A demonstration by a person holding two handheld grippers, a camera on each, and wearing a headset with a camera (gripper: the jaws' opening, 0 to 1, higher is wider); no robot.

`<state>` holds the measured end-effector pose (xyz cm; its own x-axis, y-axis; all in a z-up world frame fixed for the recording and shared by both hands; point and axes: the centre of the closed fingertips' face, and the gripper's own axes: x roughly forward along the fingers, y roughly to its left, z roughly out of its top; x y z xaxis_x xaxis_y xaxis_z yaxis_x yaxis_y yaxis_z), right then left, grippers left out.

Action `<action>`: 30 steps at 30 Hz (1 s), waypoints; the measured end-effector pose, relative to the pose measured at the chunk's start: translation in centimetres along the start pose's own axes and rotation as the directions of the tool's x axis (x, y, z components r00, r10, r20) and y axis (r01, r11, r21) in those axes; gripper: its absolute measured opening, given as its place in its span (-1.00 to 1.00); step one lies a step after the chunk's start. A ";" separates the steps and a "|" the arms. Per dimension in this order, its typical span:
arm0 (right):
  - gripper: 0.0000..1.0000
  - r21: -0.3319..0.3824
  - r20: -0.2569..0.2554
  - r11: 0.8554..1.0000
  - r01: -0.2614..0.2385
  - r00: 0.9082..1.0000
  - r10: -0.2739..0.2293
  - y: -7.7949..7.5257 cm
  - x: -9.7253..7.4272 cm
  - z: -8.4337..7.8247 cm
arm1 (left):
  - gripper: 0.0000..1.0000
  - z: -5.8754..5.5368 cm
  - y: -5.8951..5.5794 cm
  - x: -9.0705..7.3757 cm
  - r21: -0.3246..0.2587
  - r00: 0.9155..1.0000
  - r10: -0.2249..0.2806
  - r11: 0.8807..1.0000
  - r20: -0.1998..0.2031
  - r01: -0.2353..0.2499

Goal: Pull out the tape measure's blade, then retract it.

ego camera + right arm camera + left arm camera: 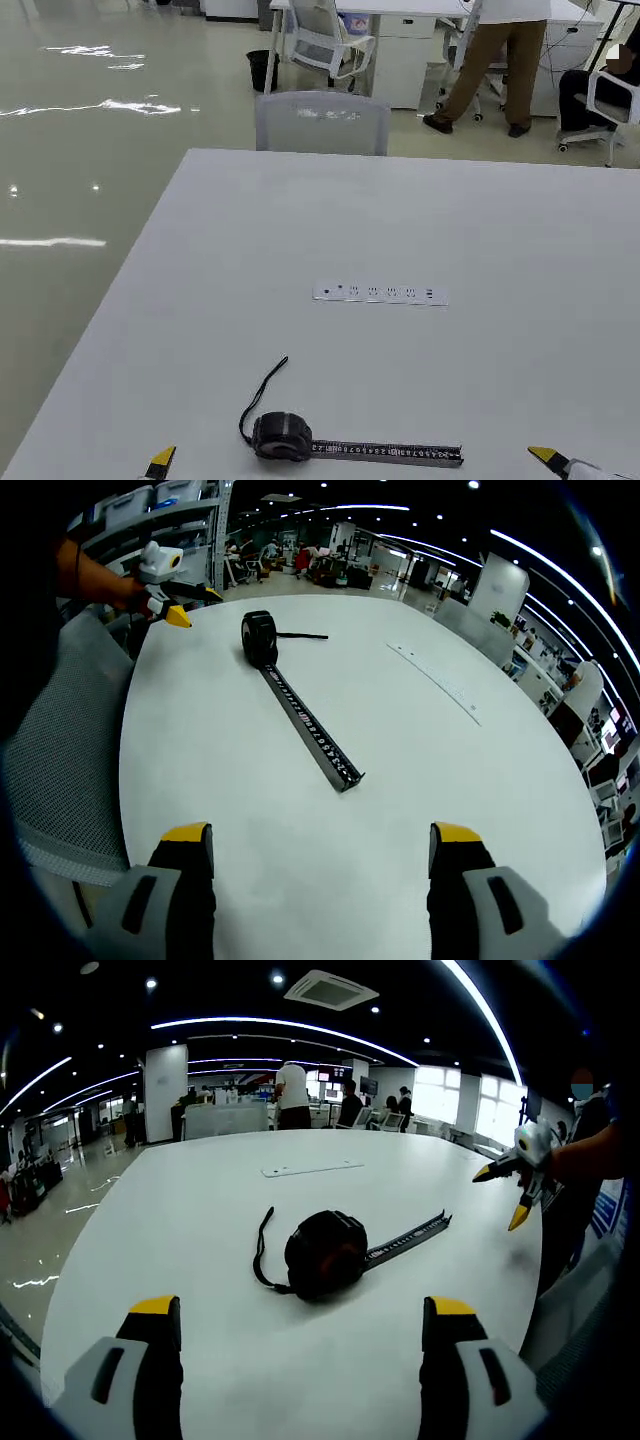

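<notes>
Open-plan office with a glossy pale floor. Surface: smooth white matte tabletop (pixel 300 220), with a grey fabric-backed chair (pixel 322 122) at 12 o'clock.

Item 1: tape measure, comprising:
- a round black, rubbery-looking case (pixel 281 437) at 6 o'clock, near the front edge;
- a thin black cord wrist loop (pixel 262 390) trailing toward 11 o'clock;
- a dark graduated metal blade (pixel 388 453) lying extended flat toward 3 o'clock, its hooked end free.

Item 2: flat white plastic power strip (pixel 380 294), mid-table.

Tools: left gripper (pixel 302 1306) and right gripper (pixel 321 832). Both have yellow-tipped jaws spread wide with nothing held. They flank the tape measure, apart from it.

Hazard, judged: released unguided, the blade may whip back and skid the case across the slick top. A pinch on the rounded case could slip.
</notes>
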<state>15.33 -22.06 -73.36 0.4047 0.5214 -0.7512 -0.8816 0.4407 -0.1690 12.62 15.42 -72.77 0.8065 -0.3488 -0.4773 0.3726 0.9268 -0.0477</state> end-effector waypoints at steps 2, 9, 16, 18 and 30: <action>0.82 -0.016 0.002 1.000 -0.016 1.000 0.016 -0.2 0.2 0.6 | 0.98 0.2 0.2 0.1 -0.002 1.000 0.008 1.000 0.003 -0.008; 0.70 -0.089 -0.020 0.994 -0.060 0.998 0.058 -1.9 1.4 2.1 | 0.98 1.6 0.1 0.9 0.034 0.997 0.068 0.997 0.031 -0.069; 0.64 -0.271 -0.167 0.949 -0.161 0.979 0.119 -3.0 2.6 2.0 | 0.98 1.8 -0.9 2.2 0.012 0.997 0.068 0.998 0.038 -0.069; 0.59 -0.277 -0.182 0.941 -0.193 0.972 0.145 -3.3 2.8 2.5 | 0.98 2.0 -1.3 2.5 0.020 0.997 0.071 0.997 0.040 -0.072; 0.32 -0.282 -0.246 0.917 -0.281 0.945 0.214 -3.3 5.9 2.2 | 0.98 2.2 -0.9 3.1 -0.027 0.992 0.116 0.993 0.048 -0.114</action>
<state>21.14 -18.83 -75.80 0.1338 0.4076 -0.9033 -0.9910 0.0510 -0.1238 15.84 13.18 -72.27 0.8655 -0.2456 -0.4365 0.2655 0.9640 -0.0160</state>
